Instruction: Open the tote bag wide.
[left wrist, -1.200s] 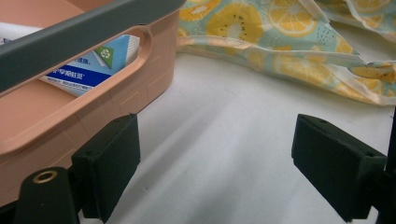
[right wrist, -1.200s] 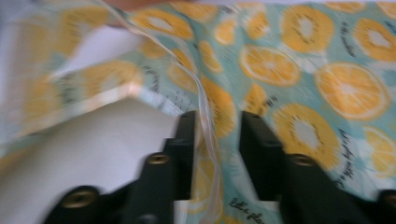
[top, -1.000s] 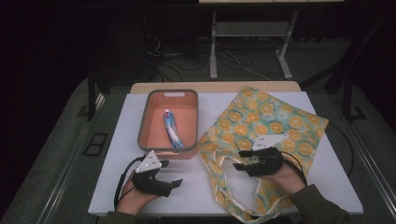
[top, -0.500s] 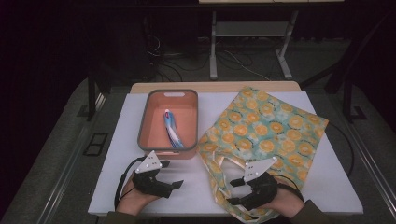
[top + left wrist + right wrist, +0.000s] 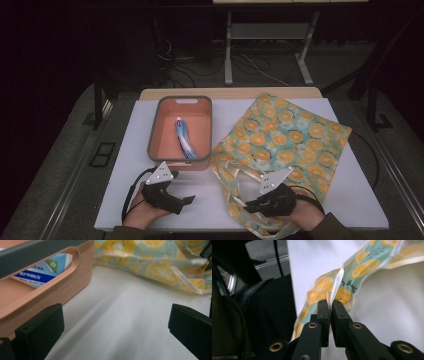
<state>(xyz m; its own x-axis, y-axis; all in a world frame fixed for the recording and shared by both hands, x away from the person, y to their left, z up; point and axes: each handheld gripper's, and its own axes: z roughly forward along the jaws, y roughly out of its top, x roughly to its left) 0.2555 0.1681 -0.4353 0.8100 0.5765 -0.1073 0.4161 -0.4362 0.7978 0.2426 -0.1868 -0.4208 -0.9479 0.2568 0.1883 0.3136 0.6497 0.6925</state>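
Over the last second the right hand-held gripper (image 5: 248,204) has been drawn back from the middle of the tote bag (image 5: 287,137) to the near edge of the worktop (image 5: 125,150), and it is now clamped on the bag's fabric. In the right gripper view its jaws are seen pressed together on a thin fold of the orange-printed cloth (image 5: 338,293), by what looks like a handle strap or the mouth hem — which of the two cannot be told. The bag itself lies flat on the right half of the worktop, its looped handles (image 5: 235,192) trailing toward the person, just beside the salmon-coloured tray (image 5: 155,132). In the tray a blue-and-white tube (image 5: 183,137) lies lengthwise. The left hand-held gripper (image 5: 189,200) has stayed where it was, resting on the worktop in front of the tray with its jaws spread wide and nothing between them; the tray's wall (image 5: 50,293) and the bag's edge (image 5: 160,270) are both seen ahead of it. The grasp suggests that the bag's mouth is about to be lifted open — probably so that the tube can be put inside, a step not yet begun.
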